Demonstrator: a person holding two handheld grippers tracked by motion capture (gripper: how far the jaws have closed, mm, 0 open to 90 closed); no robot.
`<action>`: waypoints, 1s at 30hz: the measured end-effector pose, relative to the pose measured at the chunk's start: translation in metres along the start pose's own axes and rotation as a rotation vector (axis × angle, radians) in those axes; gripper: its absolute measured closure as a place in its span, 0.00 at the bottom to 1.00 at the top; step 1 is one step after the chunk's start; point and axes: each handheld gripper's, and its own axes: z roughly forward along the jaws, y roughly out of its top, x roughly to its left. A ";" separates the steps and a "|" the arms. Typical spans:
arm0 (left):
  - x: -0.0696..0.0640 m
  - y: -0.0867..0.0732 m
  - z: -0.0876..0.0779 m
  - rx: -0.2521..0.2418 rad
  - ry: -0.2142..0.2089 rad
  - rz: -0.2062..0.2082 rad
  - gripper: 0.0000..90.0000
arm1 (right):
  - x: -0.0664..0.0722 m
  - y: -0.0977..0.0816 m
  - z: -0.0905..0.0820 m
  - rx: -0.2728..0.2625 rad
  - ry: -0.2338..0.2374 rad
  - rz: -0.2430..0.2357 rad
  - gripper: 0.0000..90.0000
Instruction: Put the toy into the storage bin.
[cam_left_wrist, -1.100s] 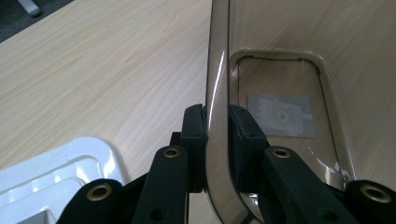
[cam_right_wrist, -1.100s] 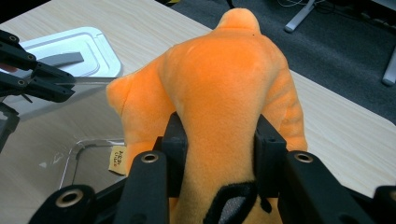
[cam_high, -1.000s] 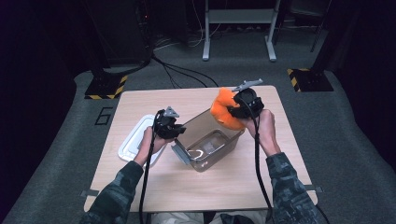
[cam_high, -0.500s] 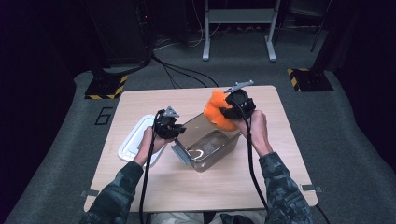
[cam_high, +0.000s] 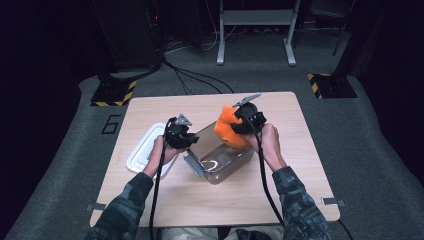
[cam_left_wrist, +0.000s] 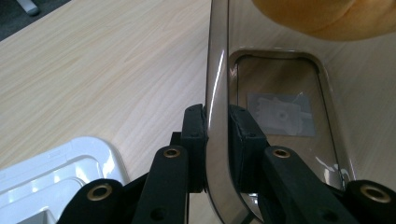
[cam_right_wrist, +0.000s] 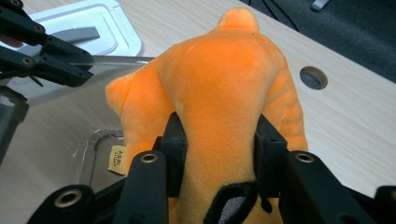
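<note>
From above, your left gripper (cam_high: 186, 139) pinches the clear container's (cam_high: 220, 162) rim at its 9 o'clock side; bare table lies toward 6 o'clock.

Left gripper view: your pads (cam_left_wrist: 194, 135) clamp that thin wall, white lid (cam_left_wrist: 60, 172) at 8 o'clock.

Right gripper view: your right gripper (cam_right_wrist: 219, 149) squeezes the orange plush toy (cam_right_wrist: 219, 88) above the container's open mouth.

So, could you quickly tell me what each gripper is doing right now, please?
Left gripper: closed on the wall of the clear container.
Right gripper: closed on the orange plush toy, held over the container.
</note>
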 end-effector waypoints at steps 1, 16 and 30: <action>0.000 0.000 0.000 -0.001 0.000 0.000 0.86 | 0.000 -0.001 0.002 0.005 0.000 -0.006 0.71; -0.002 0.001 0.001 0.004 0.006 0.014 0.86 | -0.002 -0.003 0.021 0.065 0.004 0.006 0.71; -0.001 0.001 0.001 0.005 0.003 0.013 0.86 | -0.004 -0.005 0.032 0.136 0.028 0.024 0.71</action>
